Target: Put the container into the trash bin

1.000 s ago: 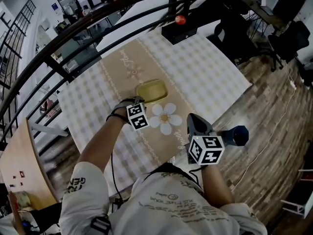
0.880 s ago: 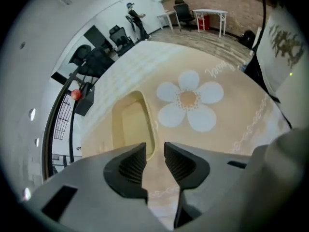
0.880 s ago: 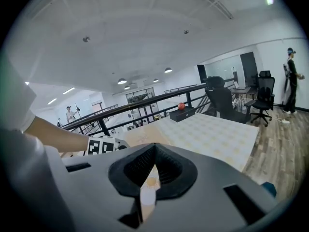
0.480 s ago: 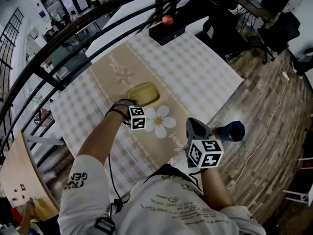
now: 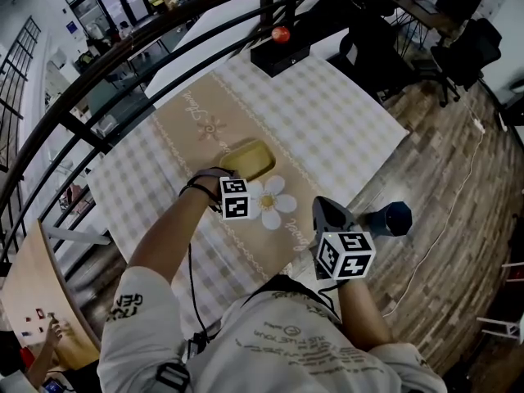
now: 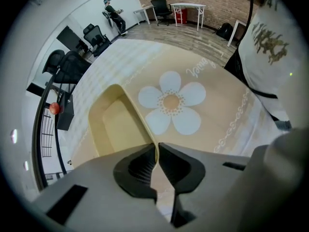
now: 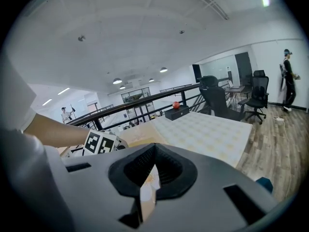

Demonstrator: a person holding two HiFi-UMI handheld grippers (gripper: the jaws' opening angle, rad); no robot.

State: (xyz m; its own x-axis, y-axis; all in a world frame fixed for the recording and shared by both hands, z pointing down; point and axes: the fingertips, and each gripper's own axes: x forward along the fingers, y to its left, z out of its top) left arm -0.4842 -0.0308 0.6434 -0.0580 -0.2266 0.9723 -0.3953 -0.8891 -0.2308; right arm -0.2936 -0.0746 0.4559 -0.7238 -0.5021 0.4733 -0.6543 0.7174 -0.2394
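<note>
Currently left gripper (image 6: 157, 148) jaws closing, nearly together, pinching the near wall of the yellow container (image 6: 116, 122) sitting on the flowered table runner (image 6: 217, 115); right gripper (image 7: 153, 151) jaws together, empty.

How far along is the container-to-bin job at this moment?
Done: the reach only. The yellow container sits on the tablecloth, not yet lifted.
In hand: the left gripper is closing its jaws on the container's near wall, which stands between the pads. The right gripper is shut and empty.
Left: lift, carry and drop it in the bin, probably the dark blue tub on the floor.
</note>
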